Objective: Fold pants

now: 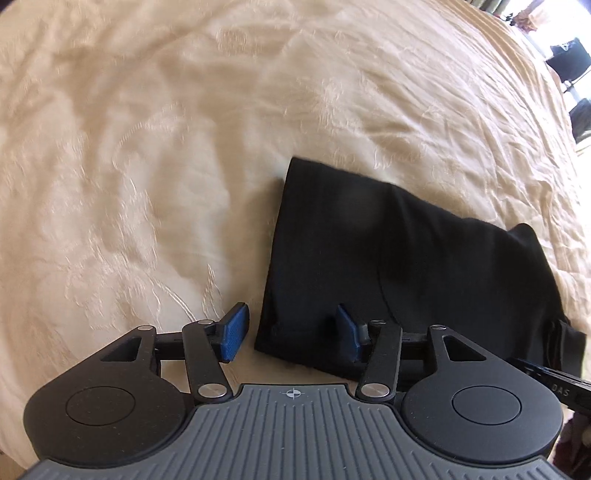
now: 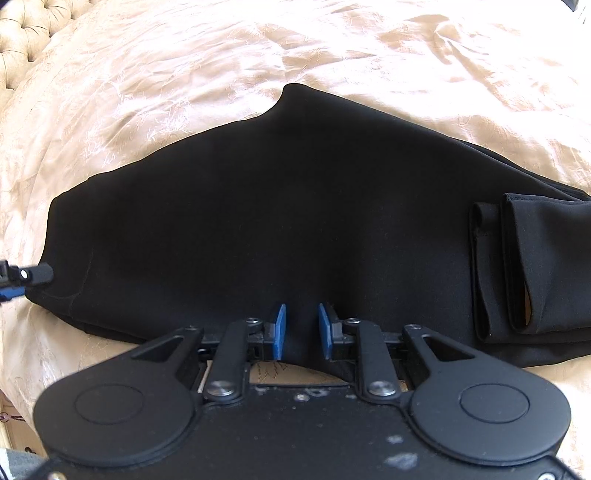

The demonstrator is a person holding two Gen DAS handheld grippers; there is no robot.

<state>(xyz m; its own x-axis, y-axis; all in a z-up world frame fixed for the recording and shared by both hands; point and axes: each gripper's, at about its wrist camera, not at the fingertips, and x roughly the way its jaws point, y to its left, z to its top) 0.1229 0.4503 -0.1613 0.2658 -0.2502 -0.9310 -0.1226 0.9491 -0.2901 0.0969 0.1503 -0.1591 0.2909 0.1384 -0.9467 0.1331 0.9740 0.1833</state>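
Note:
Black pants [image 2: 280,206] lie folded on a cream bedspread [image 2: 155,85], with the leg cuffs [image 2: 517,266] stacked on top at the right. My right gripper [image 2: 302,332] points down at the near edge of the pants, its blue pads a narrow gap apart with a low ridge of black cloth between them. In the left wrist view the pants [image 1: 388,258] fill the lower right. My left gripper [image 1: 291,334] stands open over their near left corner, one pad above the bedspread [image 1: 147,184] and one above the cloth. The left gripper's tip [image 2: 37,275] shows at the pants' left end.
A tufted headboard [image 2: 22,33] sits at the top left of the right wrist view. Dark objects by a bright window [image 1: 569,59] lie beyond the bed's far edge. Part of the right gripper [image 1: 546,376] reaches in at the lower right of the left wrist view.

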